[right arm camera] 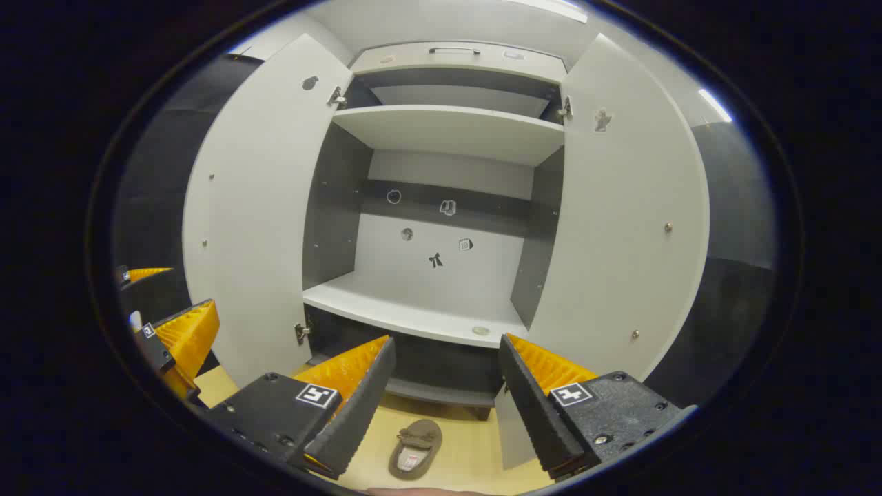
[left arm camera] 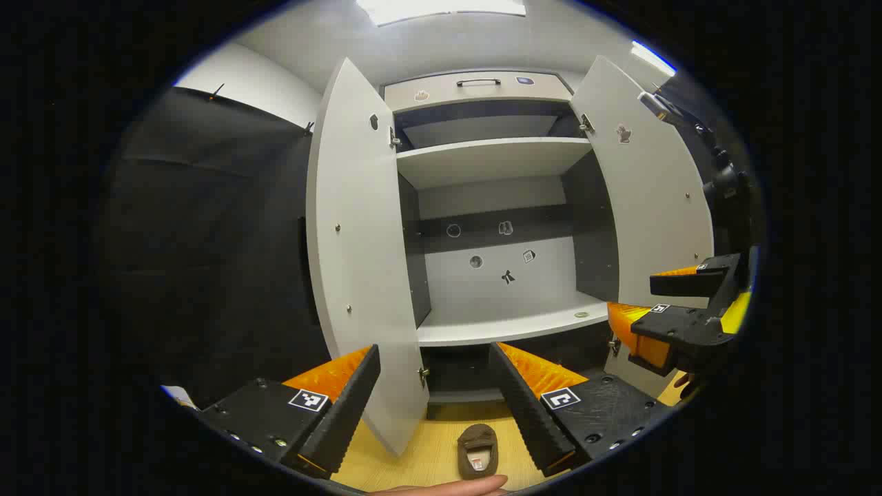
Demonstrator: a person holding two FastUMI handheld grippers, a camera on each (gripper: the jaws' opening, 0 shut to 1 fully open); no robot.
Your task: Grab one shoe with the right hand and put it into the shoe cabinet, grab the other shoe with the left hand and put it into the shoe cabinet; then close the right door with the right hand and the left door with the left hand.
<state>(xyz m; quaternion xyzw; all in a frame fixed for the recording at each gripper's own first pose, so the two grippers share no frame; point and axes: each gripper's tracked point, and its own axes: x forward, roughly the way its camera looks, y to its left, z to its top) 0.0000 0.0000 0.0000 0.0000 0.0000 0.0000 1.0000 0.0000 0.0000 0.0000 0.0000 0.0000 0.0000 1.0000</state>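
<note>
Right gripper: fingers spread, holding nothing, poised above brown shoe on floor just ahead for first pick; left gripper likewise unclenched; shoe cabinet beyond, both doors open to receive

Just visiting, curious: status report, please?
Left gripper open, right gripper open, both empty. Shoe on floor before cabinet. Both doors open, nothing blocking.

place: test booth | cues: black cloth wall; open grey cabinet; wood-look floor
</note>
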